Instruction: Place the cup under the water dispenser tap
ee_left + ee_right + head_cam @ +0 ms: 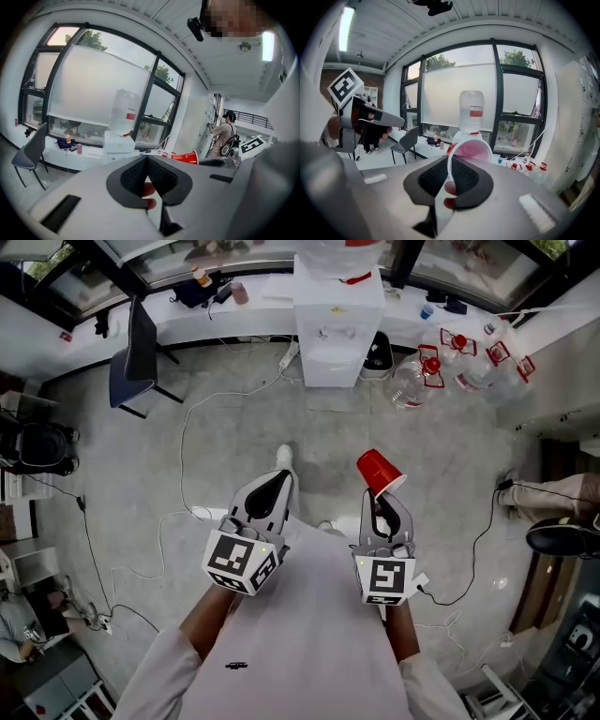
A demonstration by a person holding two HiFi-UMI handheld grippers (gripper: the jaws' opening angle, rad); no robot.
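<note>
My right gripper (378, 505) is shut on the rim of a red plastic cup (379, 471), which sticks out ahead of the jaws. In the right gripper view the cup (469, 151) shows its pale pink inside, mouth toward the camera. The white water dispenser (337, 320) stands across the floor by the windows, with a clear bottle on top (471, 111). My left gripper (272, 491) is beside the right one, shut with nothing between its pads (146, 169). The cup (184, 157) lies to its right.
A dark chair (139, 354) stands at the left of the dispenser by a white counter (225, 307). Several clear water jugs with red caps (441, 367) lie on the floor to its right. White and black cables (187, 427) run across the grey floor. A person (224, 133) stands at the far right wall.
</note>
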